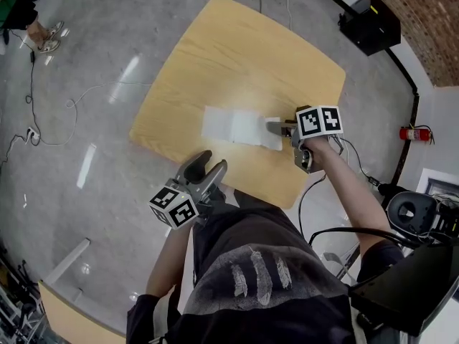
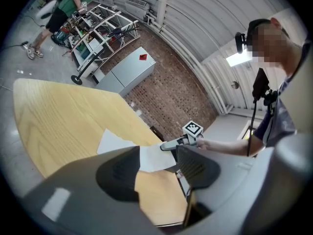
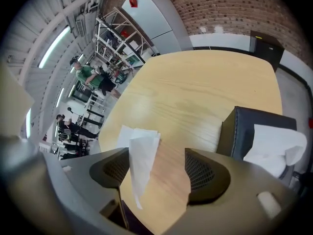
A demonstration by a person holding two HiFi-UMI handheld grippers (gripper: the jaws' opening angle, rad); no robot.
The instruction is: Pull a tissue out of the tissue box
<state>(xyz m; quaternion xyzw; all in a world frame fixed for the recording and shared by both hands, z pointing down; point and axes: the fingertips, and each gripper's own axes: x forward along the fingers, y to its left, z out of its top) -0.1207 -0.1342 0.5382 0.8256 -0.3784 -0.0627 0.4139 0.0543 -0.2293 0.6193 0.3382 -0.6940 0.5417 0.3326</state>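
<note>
A white tissue (image 1: 240,127) lies spread on the wooden table (image 1: 237,56). One end of the tissue (image 3: 142,160) rises between the jaws of my right gripper (image 1: 276,126) and clings to the left pad. That gripper (image 3: 154,173) is open, its jaws wide apart and not pressing the tissue. The dark tissue box (image 3: 244,131) stands just to its right with another tissue (image 3: 274,143) poking out of the top; the head view hides the box. My left gripper (image 1: 206,165) hovers off the table's near edge, open and empty. In the left gripper view the left gripper (image 2: 159,173) looks toward the tissue (image 2: 146,155).
A black case (image 1: 369,24) sits on the floor beyond the table's far right corner, and a red fire extinguisher (image 1: 414,132) lies to the right. Cables (image 1: 43,113) trail over the floor at left. A person (image 1: 29,20) stands far off. Dark equipment (image 1: 416,213) crowds the lower right.
</note>
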